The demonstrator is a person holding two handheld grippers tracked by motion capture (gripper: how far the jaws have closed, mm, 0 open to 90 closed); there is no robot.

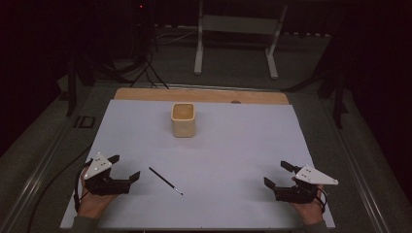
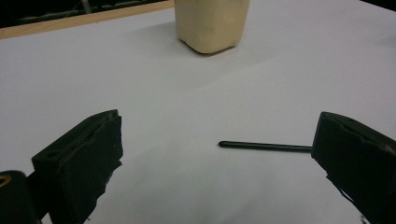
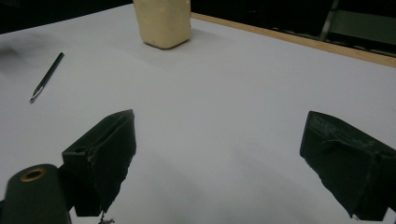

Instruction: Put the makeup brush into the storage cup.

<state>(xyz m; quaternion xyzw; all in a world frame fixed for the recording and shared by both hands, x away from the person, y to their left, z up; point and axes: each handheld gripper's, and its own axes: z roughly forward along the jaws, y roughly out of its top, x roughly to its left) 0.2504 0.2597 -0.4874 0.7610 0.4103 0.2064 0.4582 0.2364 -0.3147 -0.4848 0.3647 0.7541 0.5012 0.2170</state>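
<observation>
White sheet covers the bench (image 1: 233,145), where a black pen (image 1: 165,181) lies lower centre, below the cream cup (image 1: 183,119), flanked by left gripper (image 1: 127,168) and right gripper (image 1: 275,174), fingers spread, seemingly poised to start.

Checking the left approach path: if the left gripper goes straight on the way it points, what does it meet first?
Probably nothing near: the left gripper has bare white sheet ahead. The black pen lies right of centre, the cream cup farther ahead, slightly right; depth is unclear.
</observation>
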